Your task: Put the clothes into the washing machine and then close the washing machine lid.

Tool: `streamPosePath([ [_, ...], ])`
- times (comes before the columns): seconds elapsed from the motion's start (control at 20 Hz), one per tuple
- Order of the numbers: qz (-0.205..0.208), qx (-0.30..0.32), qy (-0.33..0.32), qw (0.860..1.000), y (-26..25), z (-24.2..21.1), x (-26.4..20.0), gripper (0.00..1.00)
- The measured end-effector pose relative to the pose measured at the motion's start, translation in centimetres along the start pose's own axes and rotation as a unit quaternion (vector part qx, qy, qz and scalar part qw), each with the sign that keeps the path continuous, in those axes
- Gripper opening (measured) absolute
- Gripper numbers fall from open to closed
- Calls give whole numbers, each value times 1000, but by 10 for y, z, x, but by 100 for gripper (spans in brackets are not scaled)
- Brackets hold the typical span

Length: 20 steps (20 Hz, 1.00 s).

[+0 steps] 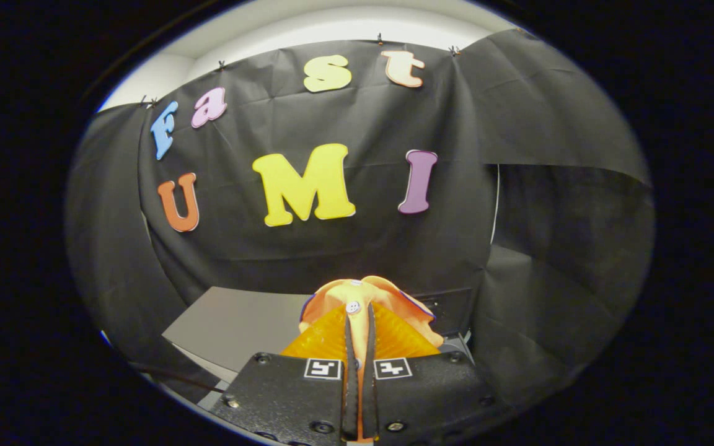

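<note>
1. Gripper: 2 fingers drawn close together, pinching a fold of cloth between them. A square black-and-white marker sits on the base of each finger.
2. Garment: orange cloth, bunched, clamped between the fingers and spilling out to both sides of them and just past their tips. A thin dark trim runs along its outer edges. One part beside the fingers shows a ribbed, pleated texture.
3. Button: small, pale, round, on the garment, right at the tip of the left finger.
4. Grey panel: flat, plain surface, lying below and beyond the fingers, off to their left side, partly hidden behind the garment. Whether it is the washing machine's lid cannot be told.
5. Dark panel: just beyond the garment on the right side of the fingers; details too dim to make out.
6. Black cloth wall: well beyond the fingers, creased, hung by clips at its top edge.
</note>
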<state>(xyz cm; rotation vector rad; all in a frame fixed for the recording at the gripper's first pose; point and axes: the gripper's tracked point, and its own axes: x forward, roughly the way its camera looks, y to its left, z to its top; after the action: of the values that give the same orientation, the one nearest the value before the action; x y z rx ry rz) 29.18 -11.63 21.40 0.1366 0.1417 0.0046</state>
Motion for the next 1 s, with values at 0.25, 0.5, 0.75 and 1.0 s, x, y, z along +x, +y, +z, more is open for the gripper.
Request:
streamPosePath([
  [0.25, 12, 2, 40, 999, -39, -22, 55, 6],
  [0.5, 34, 16, 93, 995, -61, -62, 126, 6],
  [0.75, 42, 18, 154, 987, -73, -139, 184, 6],
  [1.0, 38, 13, 199, 979, -89, -209, 233, 6],
])
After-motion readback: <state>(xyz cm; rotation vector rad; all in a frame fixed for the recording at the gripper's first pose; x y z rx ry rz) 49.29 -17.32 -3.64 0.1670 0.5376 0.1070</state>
